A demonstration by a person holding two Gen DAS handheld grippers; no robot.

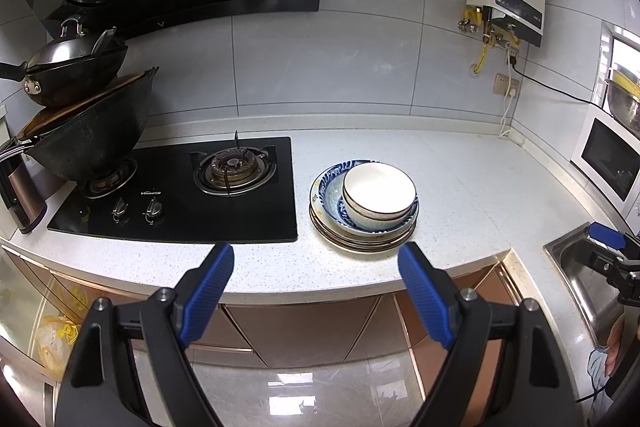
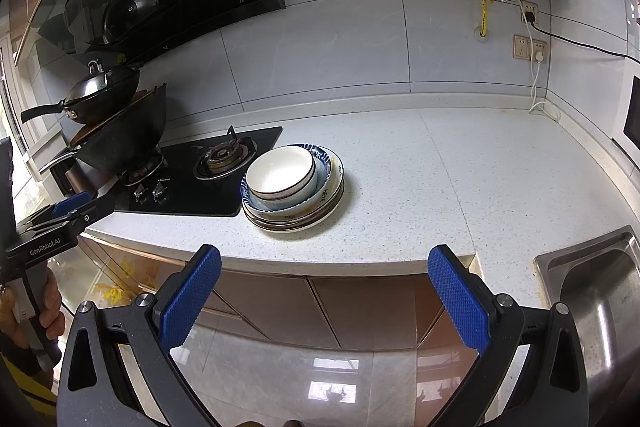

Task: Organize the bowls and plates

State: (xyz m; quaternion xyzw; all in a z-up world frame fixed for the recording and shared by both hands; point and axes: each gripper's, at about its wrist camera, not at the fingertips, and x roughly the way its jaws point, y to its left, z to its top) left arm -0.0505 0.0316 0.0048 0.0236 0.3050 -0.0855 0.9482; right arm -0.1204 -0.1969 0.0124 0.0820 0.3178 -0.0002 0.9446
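Stack: your dishes sit as one pile on the bench, just right of the gas hob and well left of the sink.
Top piece: a white bowl nests in a blue-patterned bowl; plates lie flat beneath.
Axis: everything here is round, so no long axis to line up with; rims face up.
Left gripper: fingers wide apart, holding nothing, off the bench's front edge. The stack lies straight ahead, slightly toward your right finger.
Right gripper: fingers wide apart, holding nothing, also off the front edge. The stack lies ahead and left of centre.
Nearer hand: likely your left, since it faces the stack more squarely; the margin looks small.
Next call: probably lifting the white bowl by its rim; expect it to slip if pinched shallowly.
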